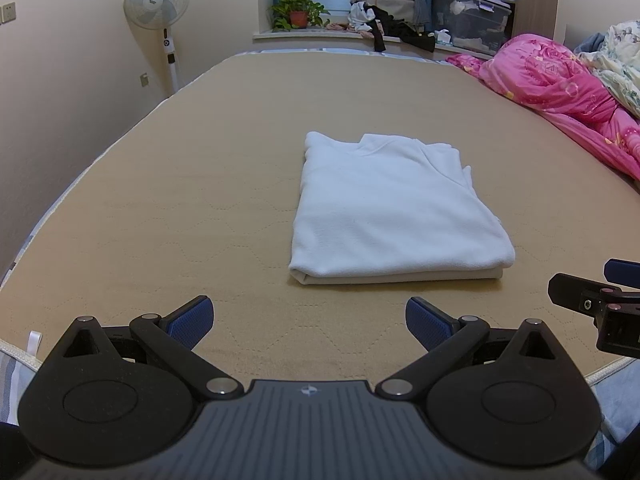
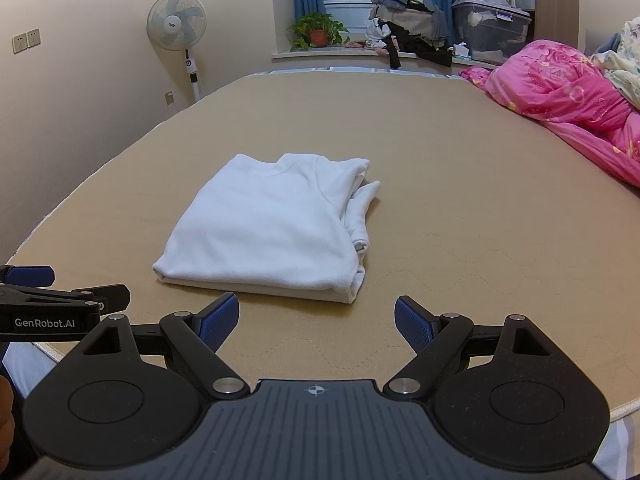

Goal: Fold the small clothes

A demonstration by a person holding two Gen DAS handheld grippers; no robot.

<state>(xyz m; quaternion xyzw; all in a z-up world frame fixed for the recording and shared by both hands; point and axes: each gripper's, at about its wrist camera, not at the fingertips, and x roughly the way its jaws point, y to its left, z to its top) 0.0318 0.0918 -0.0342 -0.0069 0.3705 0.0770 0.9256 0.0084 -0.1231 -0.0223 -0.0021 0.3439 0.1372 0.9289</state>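
The shirt (image 1: 396, 208) sits folded in a neat rectangle mid-bed (image 1: 160, 200), so the fold looks pretty much done. Both the left gripper (image 1: 308, 320) and right gripper (image 2: 316, 320) hang at the near edge, fingers spread wide, holding nothing. Only readable writing: "GenRobot.AI" on the left gripper's side.

White garment (image 1: 396, 208), folded into flat rectangle, lying on tan bed (image 1: 200, 160)

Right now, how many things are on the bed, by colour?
White: 1, the shirt
Pink: 1, the quilt
Pale flowery: 1, the blanket
Total: 3 on the bed
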